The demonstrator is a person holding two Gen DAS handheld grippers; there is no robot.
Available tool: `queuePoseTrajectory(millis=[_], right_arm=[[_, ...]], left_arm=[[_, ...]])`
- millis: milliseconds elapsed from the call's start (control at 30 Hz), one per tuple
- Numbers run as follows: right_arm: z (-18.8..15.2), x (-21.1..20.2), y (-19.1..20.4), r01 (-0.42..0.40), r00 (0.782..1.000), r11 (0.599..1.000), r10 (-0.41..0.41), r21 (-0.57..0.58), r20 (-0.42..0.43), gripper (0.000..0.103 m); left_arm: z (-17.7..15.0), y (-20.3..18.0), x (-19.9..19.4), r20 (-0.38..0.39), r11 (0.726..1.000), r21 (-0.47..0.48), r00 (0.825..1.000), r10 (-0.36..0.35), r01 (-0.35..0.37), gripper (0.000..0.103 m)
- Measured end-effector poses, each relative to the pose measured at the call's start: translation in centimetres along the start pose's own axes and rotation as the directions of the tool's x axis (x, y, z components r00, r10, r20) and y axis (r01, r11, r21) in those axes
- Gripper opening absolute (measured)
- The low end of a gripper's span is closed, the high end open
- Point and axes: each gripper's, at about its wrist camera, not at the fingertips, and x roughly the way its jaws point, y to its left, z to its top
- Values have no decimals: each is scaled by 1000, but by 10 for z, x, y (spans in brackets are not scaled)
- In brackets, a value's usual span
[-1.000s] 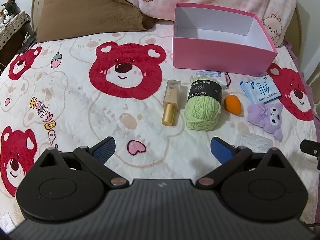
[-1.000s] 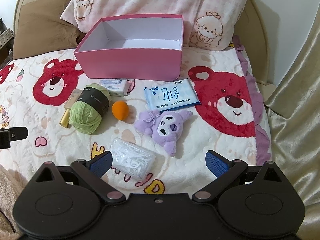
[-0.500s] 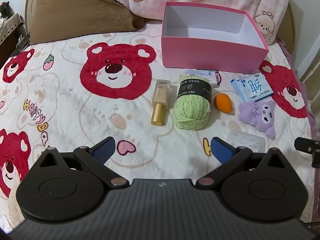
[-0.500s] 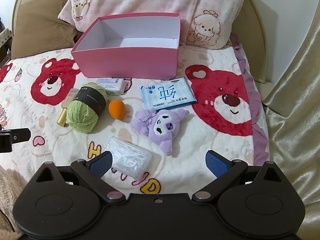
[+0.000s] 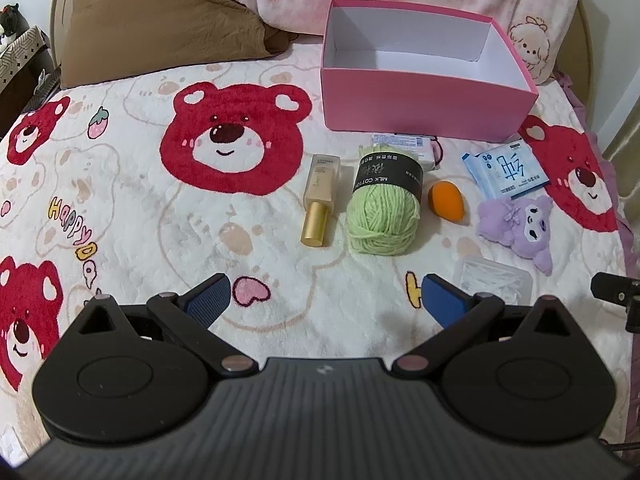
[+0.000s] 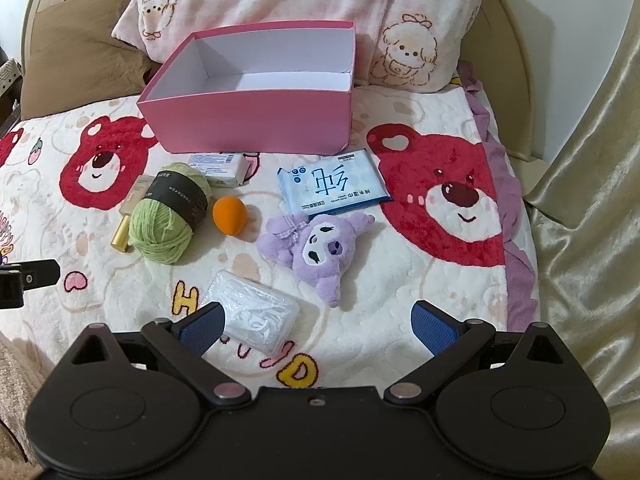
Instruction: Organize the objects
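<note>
Both grippers hover empty with fingers spread wide: left gripper (image 5: 324, 296) low over the bed (image 5: 160, 220), right gripper (image 6: 316, 320) with its left finger just beside the clear plastic packet (image 6: 256, 312) at 6 o'clock. The pink box (image 6: 256, 120) sits empty at 12, with yarn ball (image 6: 168, 220), gold-capped bottle (image 5: 320, 200), orange sponge (image 6: 229, 215), wipes pack (image 6: 332, 186) and purple plush (image 6: 316, 248) loose in front. Risks: slick packet likely slips from a pinch, yarn may roll on the soft blanket, and reaching past could knock the sponge.
</note>
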Motion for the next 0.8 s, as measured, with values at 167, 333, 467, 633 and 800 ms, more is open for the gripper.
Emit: queuePoseTrajectory(millis=[167,333,467,633,800], right_arm=[[0,0,0,2,1000,1000,-2,-1,1,101],[0,0,0,3,1000,1000,-3,0,-1,101],[1,-1,1,6,1000,1000,-6,0,-3,101],[1,-1,1,6,1000,1000,-6,1,-4,101],[2,-2,1,11,1000,1000,-11,-1,-3,101]], left_arm=[[0,-1,-1,2,1000,-1,1000,-4,4,103],[0,-1,-1,2,1000,0,1000,-4,4,103],[0,-1,-1,2,1000,-2,1000,-2,2,103],[0,-2,-3,4,1000,-4,1000,-3,3,103],[1,-2,-5,2,1000,-1,1000,-6,6,103]])
